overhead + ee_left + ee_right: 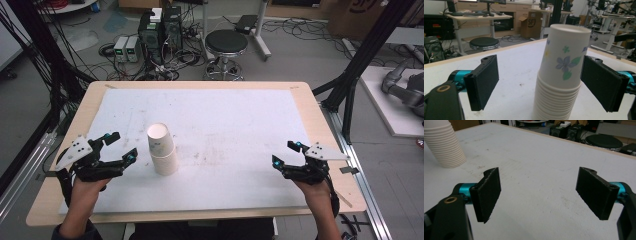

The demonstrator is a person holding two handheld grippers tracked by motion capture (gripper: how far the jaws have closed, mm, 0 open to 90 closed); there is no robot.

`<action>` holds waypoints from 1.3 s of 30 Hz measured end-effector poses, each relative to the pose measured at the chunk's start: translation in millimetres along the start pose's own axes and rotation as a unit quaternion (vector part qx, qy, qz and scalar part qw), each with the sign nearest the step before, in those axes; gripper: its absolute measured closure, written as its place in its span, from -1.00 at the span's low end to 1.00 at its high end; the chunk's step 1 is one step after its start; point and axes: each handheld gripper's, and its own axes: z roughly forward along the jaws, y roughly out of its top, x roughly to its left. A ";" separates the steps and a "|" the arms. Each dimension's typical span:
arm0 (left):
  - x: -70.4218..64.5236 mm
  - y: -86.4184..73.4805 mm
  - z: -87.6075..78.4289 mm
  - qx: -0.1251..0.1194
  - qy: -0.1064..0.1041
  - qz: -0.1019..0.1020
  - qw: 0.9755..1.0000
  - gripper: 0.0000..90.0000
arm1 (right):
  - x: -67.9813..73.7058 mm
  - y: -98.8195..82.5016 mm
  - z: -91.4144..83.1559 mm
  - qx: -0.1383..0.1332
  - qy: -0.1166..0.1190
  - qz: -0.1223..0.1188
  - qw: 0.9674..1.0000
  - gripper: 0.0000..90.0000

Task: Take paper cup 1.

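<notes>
Two forearms come in from the near edge of the tabletop [310, 107], each hand holding a gripper. On the left gripper [116, 146] the jaws are spread wide and they hold nothing. On the right gripper [286, 153] the jaws are also spread wide and empty.

Between them, but much closer to the left side, stands the stack of paper cups [161, 148]. It is upside down, with the bottom of the top cup facing up, and its long axis is upright, only leaning a little. The top cup has a print of small flowers. The stack stands left of the middle of the tabletop, a little toward the near edge.

The relation that matters is this: the stack is just beside the left gripper, directly in front of its open jaws. In the left gripper view the stack of paper cups [560, 75] sits between the two pads, nearer to the right pad, but I see no contact yet. The right gripper is well apart from it, near the right edge. So I judge the left hand should take the cup, closing from the sides across the upright axis.

A white sheet with some grey marks covers the tabletop. Behind it I see a black stool [226, 42], computer boxes and many cables on the grey floor.
</notes>
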 end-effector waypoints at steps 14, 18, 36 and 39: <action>-12.3 25.0 22.7 0.007 -0.035 0.001 0.999 -0.66 | 1.3 0.6 -0.7 0.000 0.002 -0.002 1.000 -0.54; -16.1 28.1 31.4 0.013 -0.045 0.006 0.999 -0.66 | 0.9 0.0 -0.9 0.000 0.002 -0.001 1.000 -0.54; -26.2 26.1 69.5 0.055 -0.053 0.019 0.997 -0.65 | 1.0 -0.8 -1.0 0.002 0.003 0.000 1.000 -0.54; -25.5 24.9 72.9 0.061 -0.047 0.020 0.997 -0.63 | 0.9 -1.3 -1.1 0.002 0.003 0.001 1.000 -0.54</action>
